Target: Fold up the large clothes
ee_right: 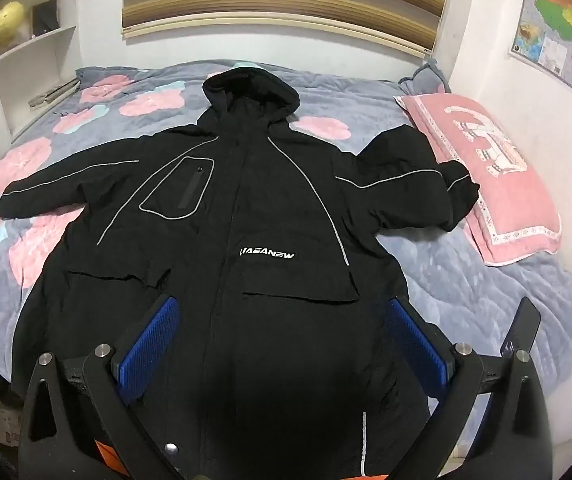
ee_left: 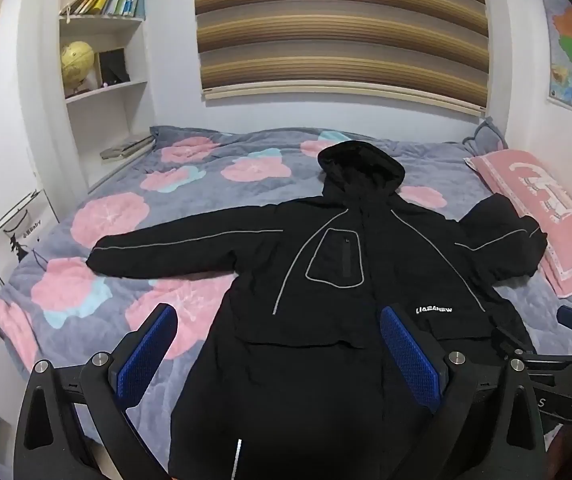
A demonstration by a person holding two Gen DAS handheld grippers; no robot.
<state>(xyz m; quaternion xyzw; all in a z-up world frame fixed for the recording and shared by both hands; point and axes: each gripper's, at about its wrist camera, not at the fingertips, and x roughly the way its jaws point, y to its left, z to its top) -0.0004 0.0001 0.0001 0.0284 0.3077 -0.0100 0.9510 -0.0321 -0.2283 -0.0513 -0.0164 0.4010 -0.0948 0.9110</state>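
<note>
Low in each frame, the left hand-held gripper (ee_left: 278, 344) and right hand-held gripper (ee_right: 282, 336) stand wide open, holding nothing, above the hem. The black hooded jacket (ee_right: 246, 208) lies flat, front up, filling mid-frame; padded, soft and bulky, likely best pinched at cuffs or hem. Beneath is the flowered quilt (ee_left: 98, 216); a pink pillow (ee_right: 486, 176) right, bookshelf (ee_left: 102, 40) upper left.

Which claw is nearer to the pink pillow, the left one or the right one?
Right. The right claw hangs open over the jacket's lower front, with the pink pillow close on its right. The left claw hangs open further left, over the jacket's left edge.
</note>
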